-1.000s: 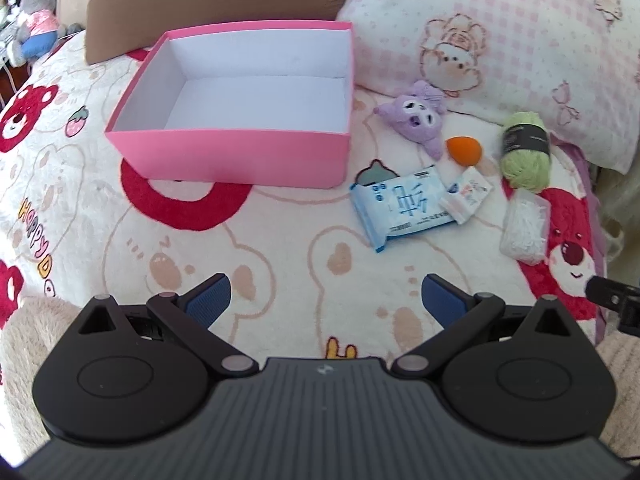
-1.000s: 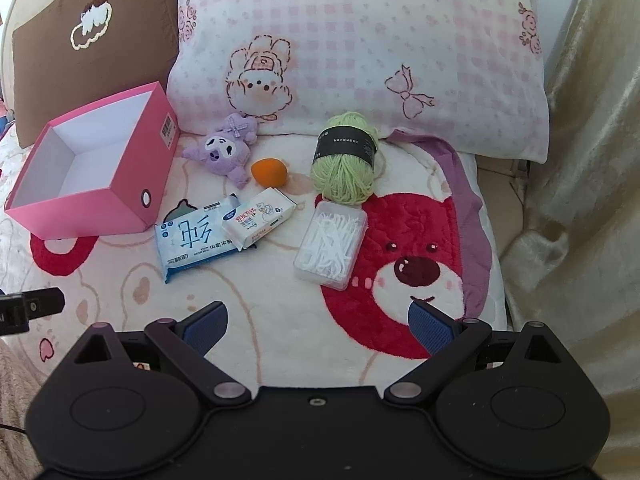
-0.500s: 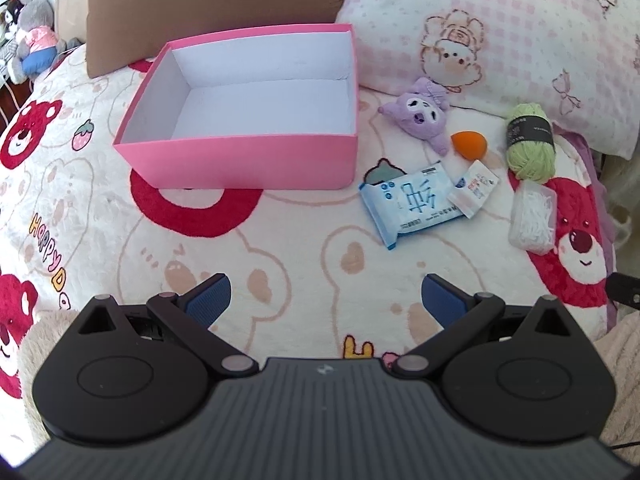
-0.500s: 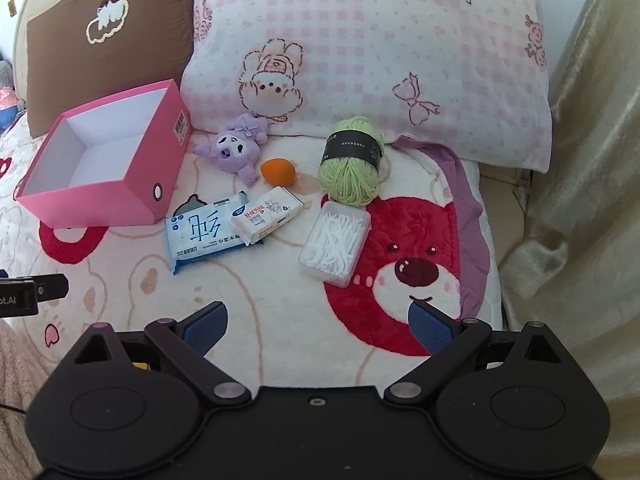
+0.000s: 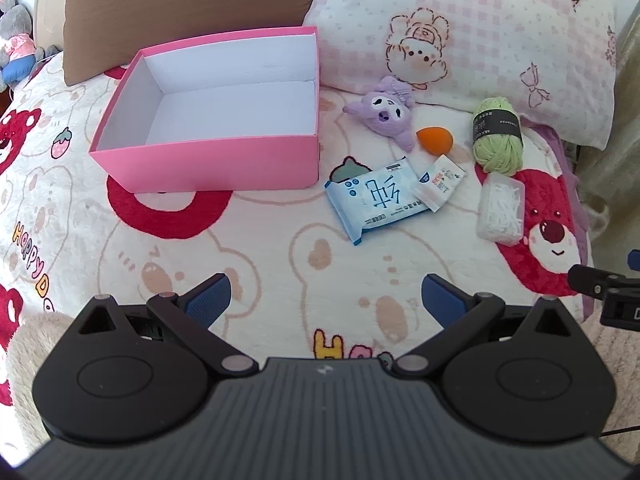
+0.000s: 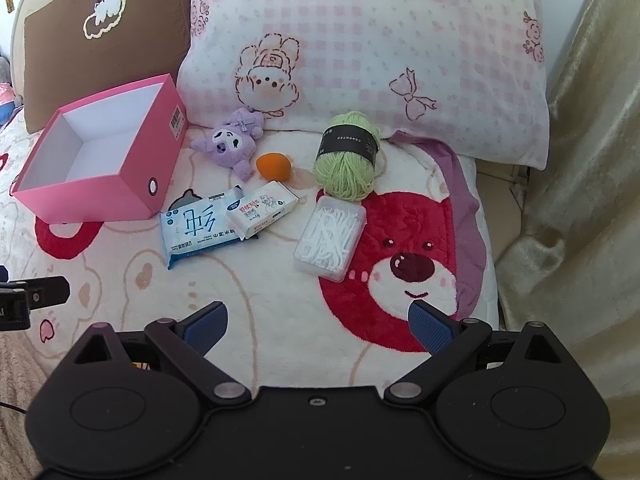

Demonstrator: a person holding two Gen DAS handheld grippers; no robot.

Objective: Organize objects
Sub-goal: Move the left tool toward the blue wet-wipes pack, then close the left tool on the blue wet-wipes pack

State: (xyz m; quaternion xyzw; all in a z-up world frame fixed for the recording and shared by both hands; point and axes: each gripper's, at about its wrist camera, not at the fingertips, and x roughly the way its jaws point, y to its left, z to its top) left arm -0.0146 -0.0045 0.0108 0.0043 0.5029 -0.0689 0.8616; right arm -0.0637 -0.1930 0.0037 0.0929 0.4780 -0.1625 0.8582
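An empty pink box (image 5: 208, 168) (image 6: 96, 196) with a white inside stands on the bed. To its right lie a purple plush (image 5: 386, 114) (image 6: 232, 142), an orange sponge (image 5: 434, 140) (image 6: 273, 166), a blue wipes pack (image 5: 376, 200) (image 6: 198, 232), a small white packet (image 5: 440, 182) (image 6: 260, 210), a green yarn ball (image 5: 498, 136) (image 6: 348, 160) and a clear box of cotton swabs (image 5: 502, 208) (image 6: 330, 238). My left gripper (image 5: 324, 300) hangs open and empty over the blanket in front of the box. My right gripper (image 6: 318, 326) is open and empty, short of the swab box.
A pink checked pillow (image 6: 360, 52) and a brown cushion (image 5: 188, 8) line the back. The blanket ends at a beige drape (image 6: 568, 200) on the right. Plush toys (image 5: 16, 48) sit at the far left. Bare blanket lies between the grippers and the objects.
Both grippers have drawn back and up a little, so the box and the objects sit lower and smaller in view. Nothing on the bed has moved. Both stay open.
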